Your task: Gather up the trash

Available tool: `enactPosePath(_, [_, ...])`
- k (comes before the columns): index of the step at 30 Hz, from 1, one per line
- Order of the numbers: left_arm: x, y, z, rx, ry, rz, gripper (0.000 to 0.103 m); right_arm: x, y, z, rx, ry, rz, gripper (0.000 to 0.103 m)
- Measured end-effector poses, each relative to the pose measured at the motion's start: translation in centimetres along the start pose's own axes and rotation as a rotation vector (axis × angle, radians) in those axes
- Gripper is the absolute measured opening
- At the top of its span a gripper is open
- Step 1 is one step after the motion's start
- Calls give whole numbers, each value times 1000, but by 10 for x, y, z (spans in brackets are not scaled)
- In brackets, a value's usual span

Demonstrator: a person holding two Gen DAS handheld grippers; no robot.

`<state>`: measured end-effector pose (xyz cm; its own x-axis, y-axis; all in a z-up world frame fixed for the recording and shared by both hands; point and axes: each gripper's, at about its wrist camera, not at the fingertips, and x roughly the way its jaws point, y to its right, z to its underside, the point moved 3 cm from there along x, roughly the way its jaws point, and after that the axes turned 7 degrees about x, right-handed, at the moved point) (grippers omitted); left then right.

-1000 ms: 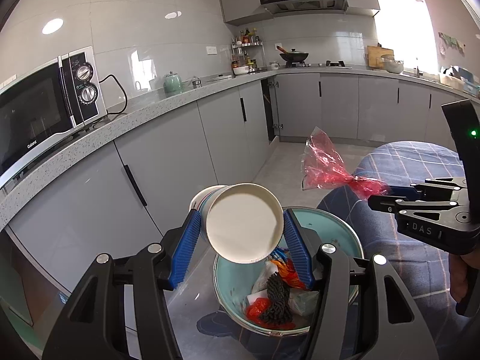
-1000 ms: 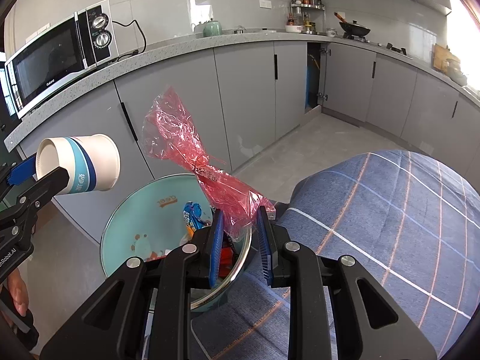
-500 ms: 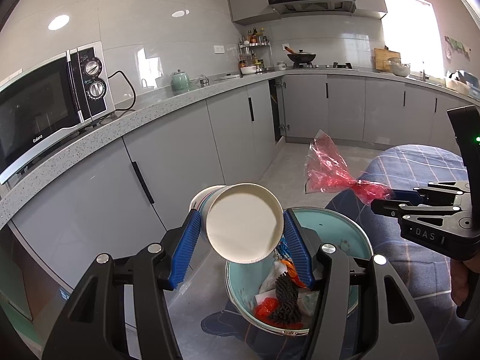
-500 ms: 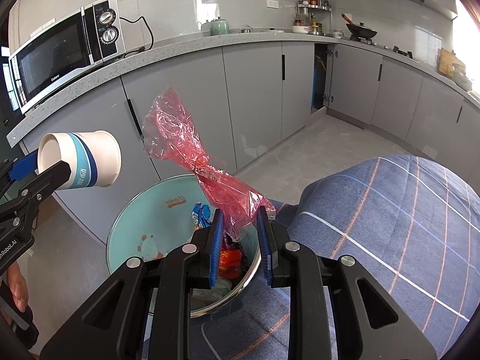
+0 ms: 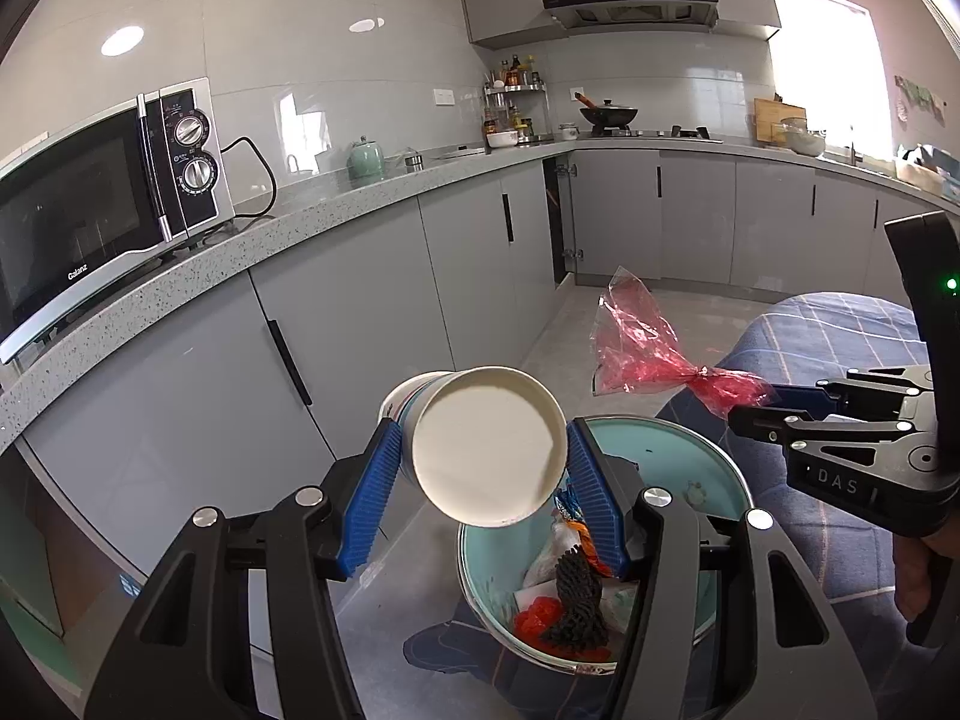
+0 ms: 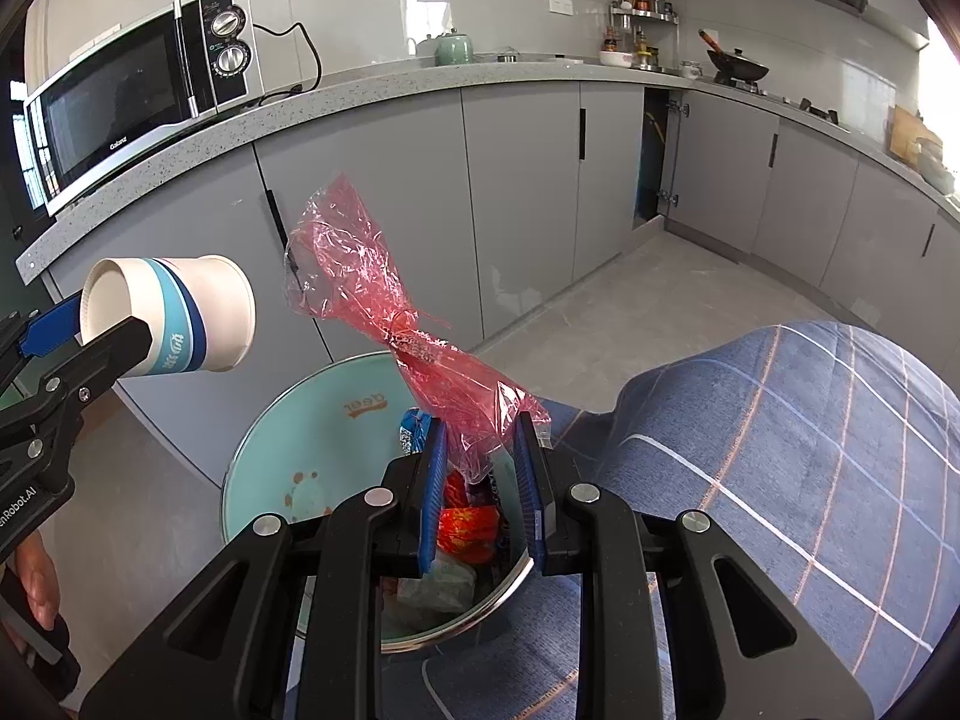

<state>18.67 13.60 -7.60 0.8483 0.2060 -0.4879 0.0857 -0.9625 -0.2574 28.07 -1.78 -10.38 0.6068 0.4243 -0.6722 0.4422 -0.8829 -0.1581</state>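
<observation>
Left wrist view: you are holding the white paper cup with blue bands (image 5: 489,447) sideways in your left gripper (image 5: 480,492), blue pads clamped on its sides, base facing the camera. It is hanging above the near rim of the round mint-green trash bin with a shiny metal rim (image 5: 666,450), which is standing on the grey floor and already holding wrappers, a dark knitted scrap and red bits. Your right gripper (image 5: 756,405) is coming in from the right edge, fingers pinched on the twisted neck of the crumpled red transparent plastic bag (image 5: 636,348), which is just beyond the bin's far rim. To drop well, you should be bringing the cup further over the bin's middle before letting go; released here it would probably clip the near rim.

Right wrist view: your right gripper (image 6: 480,480) is squeezing the bag's (image 6: 384,300) lower end between its blue pads, directly over the bin's (image 6: 288,438) open mouth. This one looks ready to release; open wide, since thin film tends to cling to the pads. The cup (image 6: 174,315) is at the left, apparently just outside the bin's left rim.

Around: grey cabinets, speckled counter with a silver-and-black microwave (image 6: 138,90), and a blue plaid cloth (image 6: 780,450) touching the bin's right side. Nothing is blocking the mouth, but both grippers are crowding it, so release one at a time.
</observation>
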Motion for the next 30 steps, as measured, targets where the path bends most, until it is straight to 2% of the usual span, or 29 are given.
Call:
enactPosePath(13, [4, 3, 0, -1, -4, 15, 57, 8, -3, -2, -11, -17, -7, 24])
enactPosePath(16, [4, 2, 1, -7, -5, 16, 58, 8, -3, -1, -13, -8, -14, 30])
enactPosePath(17, [5, 1, 1, -10, -6, 12, 59, 8, -1, -1, -6, -7, -18, 35])
enactPosePath(19, [5, -1, 2, -16, -7, 8, 70, 9, 3, 0, 8, -12, -23, 41])
enactPosePath(21, [3, -4, 3, -24, 1, -9, 82, 9, 6, 2, 21, -13, -28, 54])
enactPosePath(24, [2, -5, 4, -19, -3, -8, 83, 5, 9, 5, 40, -7, -32, 56])
enactPosePath(30, [-10, -9, 8, -16, 11, -19, 94, -22, 16, 14, 86, 31, -39, 64])
